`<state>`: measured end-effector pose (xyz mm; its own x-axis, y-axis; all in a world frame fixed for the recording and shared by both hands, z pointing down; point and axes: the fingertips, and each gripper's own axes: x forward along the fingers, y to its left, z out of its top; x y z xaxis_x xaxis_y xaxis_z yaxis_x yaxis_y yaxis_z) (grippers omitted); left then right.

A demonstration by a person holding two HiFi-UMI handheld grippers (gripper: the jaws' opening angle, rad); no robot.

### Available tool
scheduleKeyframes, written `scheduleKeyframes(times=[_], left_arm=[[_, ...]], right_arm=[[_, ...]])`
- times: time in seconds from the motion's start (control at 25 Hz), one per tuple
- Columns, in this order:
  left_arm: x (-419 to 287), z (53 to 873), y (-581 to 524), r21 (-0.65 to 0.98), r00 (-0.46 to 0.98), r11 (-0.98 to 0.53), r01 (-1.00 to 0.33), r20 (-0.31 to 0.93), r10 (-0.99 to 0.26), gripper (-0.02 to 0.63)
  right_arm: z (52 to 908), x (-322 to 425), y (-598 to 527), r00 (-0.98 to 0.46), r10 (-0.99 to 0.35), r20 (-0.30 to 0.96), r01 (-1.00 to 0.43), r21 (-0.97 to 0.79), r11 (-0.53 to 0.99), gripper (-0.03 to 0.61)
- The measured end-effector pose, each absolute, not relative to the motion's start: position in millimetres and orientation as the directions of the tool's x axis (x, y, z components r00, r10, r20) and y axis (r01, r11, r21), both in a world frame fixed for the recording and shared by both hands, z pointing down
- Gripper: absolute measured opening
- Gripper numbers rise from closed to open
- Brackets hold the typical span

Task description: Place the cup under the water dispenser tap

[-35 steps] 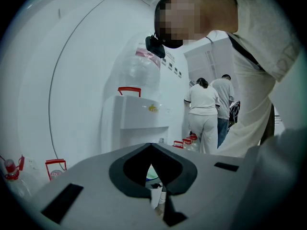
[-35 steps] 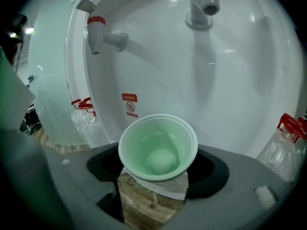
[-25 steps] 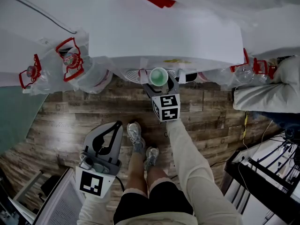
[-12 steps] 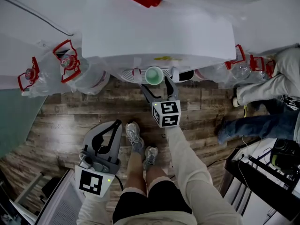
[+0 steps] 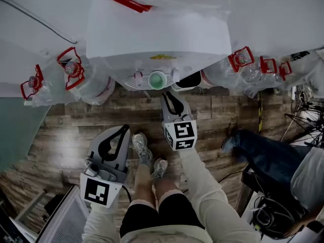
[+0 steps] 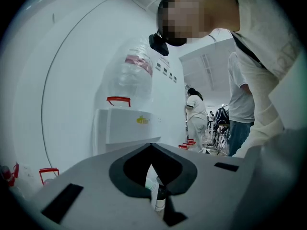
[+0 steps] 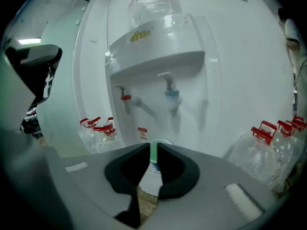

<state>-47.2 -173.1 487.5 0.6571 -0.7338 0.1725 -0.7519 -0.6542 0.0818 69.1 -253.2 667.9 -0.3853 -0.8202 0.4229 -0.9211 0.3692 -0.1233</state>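
A green-lined paper cup stands upright on the drip tray of the white water dispenser, below its red tap and blue tap. My right gripper hangs a short way in front of the cup and does not touch it. Its jaws have just been closing and nothing is between them. In the right gripper view the cup shows through the narrow slit beyond the right gripper. My left gripper is shut and empty, lower left, and its own view shows its tips together.
Big water bottles with red handles lie on the wood floor at the left and right of the dispenser. My own shoes are just behind the grippers. Another person's leg and dark equipment fill the lower right.
The right gripper let go of the cup, drew back from the dispenser and its jaws came together. The cup stayed on the tray. The left gripper rose slightly. A bystander at right shifted.
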Motion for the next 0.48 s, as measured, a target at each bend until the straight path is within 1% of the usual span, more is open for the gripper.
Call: scheduleKeyframes(times=[0.04,0.48], left_arm=[[-45.9,484.0,-170.9,0.080,0.656,-0.653,-0.753,0.170,-0.735,0.005],[-40.2,434.0,-147.1,0.065,0.620,-0.619,-0.783,0.156,-0.769,0.006]], right_arm=[[659.5,72.0,-249.6,-0.379,-0.827,0.415,-0.923,-0.109,0.369,0.014],[558.3,84.3,-194.1,-0.424,-0.840,0.339,-0.902,-0.079,0.423,0.009]])
